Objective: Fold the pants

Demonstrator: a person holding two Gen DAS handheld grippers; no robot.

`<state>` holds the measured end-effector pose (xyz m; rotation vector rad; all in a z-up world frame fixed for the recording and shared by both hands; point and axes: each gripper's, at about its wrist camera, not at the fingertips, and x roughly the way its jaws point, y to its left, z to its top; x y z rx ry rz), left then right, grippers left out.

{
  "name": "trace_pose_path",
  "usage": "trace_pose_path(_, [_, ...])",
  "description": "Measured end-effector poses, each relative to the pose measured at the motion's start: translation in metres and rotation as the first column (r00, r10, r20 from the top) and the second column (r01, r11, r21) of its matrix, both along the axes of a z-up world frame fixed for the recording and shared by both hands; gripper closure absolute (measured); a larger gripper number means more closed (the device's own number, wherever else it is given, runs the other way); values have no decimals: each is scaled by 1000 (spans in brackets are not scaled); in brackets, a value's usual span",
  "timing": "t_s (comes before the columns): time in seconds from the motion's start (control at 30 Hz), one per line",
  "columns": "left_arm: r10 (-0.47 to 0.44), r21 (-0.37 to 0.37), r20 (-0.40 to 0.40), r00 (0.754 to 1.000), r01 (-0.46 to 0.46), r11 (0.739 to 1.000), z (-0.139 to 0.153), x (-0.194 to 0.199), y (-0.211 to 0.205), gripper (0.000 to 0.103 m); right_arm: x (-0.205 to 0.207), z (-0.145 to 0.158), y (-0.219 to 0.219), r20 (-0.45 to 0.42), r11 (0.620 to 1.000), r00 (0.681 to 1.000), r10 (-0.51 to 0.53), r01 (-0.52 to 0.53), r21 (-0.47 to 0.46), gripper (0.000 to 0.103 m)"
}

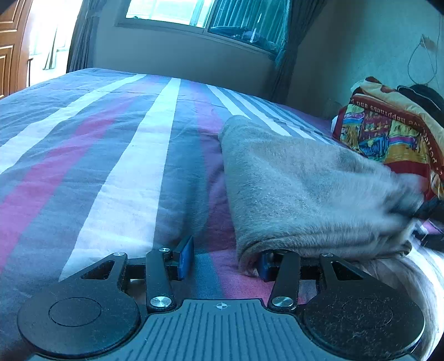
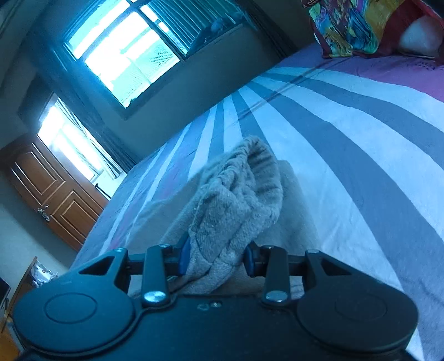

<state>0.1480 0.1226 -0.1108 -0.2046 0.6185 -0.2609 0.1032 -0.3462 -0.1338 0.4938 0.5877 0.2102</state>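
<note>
Grey fleece pants [image 1: 305,191] lie folded on the striped bed [image 1: 111,155], at the right in the left wrist view. My left gripper [image 1: 226,259] is open and low on the bed; its right blue pad sits under the pants' near edge, its left pad is free. In the right wrist view, my right gripper [image 2: 217,259] is closed on the bunched elastic waistband of the pants [image 2: 236,200] and holds it raised, the view tilted. The rest of the pants [image 2: 166,211] lies beneath.
A colourful printed blanket [image 1: 388,133] lies at the bed's right side, also showing in the right wrist view [image 2: 352,25]. Windows with curtains [image 1: 199,16] line the far wall. A wooden door [image 2: 55,194] stands at the left. The striped bedsheet [image 2: 360,138] stretches beyond the pants.
</note>
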Motion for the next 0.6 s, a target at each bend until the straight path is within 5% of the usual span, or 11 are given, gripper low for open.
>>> trace_pose_path(0.07, [-2, 6, -4, 1000, 3, 1000, 1, 1, 0, 55, 13, -27, -17, -132, 998, 991, -37, 44, 51, 68])
trace_pose_path(0.23, [-20, 14, -32, 999, 20, 1000, 6, 0, 0, 53, 8, -22, -17, -117, 999, 993, -23, 26, 23, 64])
trace_pose_path(0.33, [-118, 27, -73, 990, 120, 992, 14, -10, 7, 32, 0, -14, -22, -114, 999, 993, -24, 27, 22, 50])
trace_pose_path(0.4, [-194, 4, -76, 978, 195, 981, 24, -23, 19, 29, -8, -3, -22, -68, 998, 996, -56, 55, -10, 49])
trace_pose_path(0.53, [-152, -158, 96, 984, 166, 973, 56, -29, 40, 29, -21, 30, -31, 69, 990, 997, -46, 54, -128, 72])
trace_pose_path(0.6, [-170, -166, 138, 976, 192, 967, 69, -10, 20, 29, -12, 41, -19, 127, 975, 992, 19, 10, -223, 78])
